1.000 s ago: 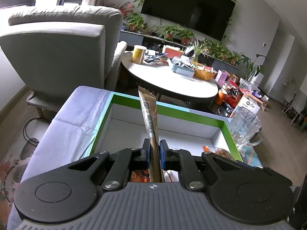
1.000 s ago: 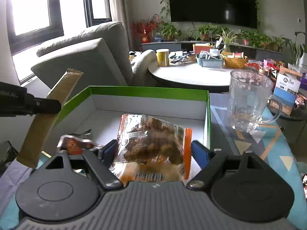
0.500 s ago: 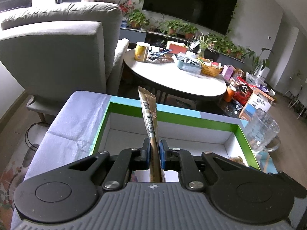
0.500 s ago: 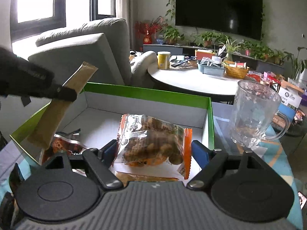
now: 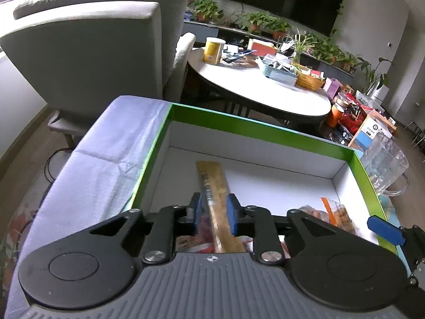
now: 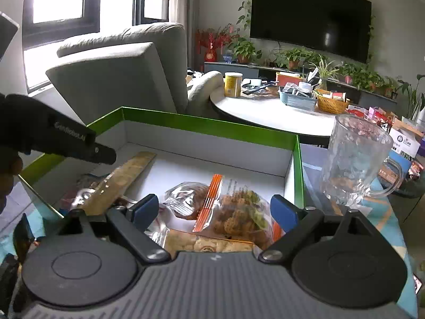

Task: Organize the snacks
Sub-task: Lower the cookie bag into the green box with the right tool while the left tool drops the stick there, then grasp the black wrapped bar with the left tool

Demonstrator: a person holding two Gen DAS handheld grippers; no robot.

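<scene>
A green-rimmed white box [image 5: 239,122] stands in front of me. Inside it lies a long tan stick packet [image 5: 212,183], flat on the floor of the box. My left gripper [image 5: 213,212] hovers over it with its jaws opening. The packet runs between the pads with a gap on each side. In the right wrist view the same packet [image 6: 124,178] lies under the left gripper's black fingers [image 6: 87,146]. My right gripper [image 6: 213,208] is shut on a clear bag of fried snacks [image 6: 239,212] with orange strips, low over the box's right side.
A glass mug [image 6: 356,159] stands just outside the box's right wall. A red wrapper [image 5: 204,226] and other packets lie in the box's near end. Behind are a grey armchair [image 5: 93,53] and a cluttered round table [image 5: 252,90]. A lilac cloth [image 5: 114,146] lies left of the box.
The left gripper came down into the box and its jaws widened. The stick packet went from standing upright in the pads to lying flat. The right gripper's bag crumpled slightly.
</scene>
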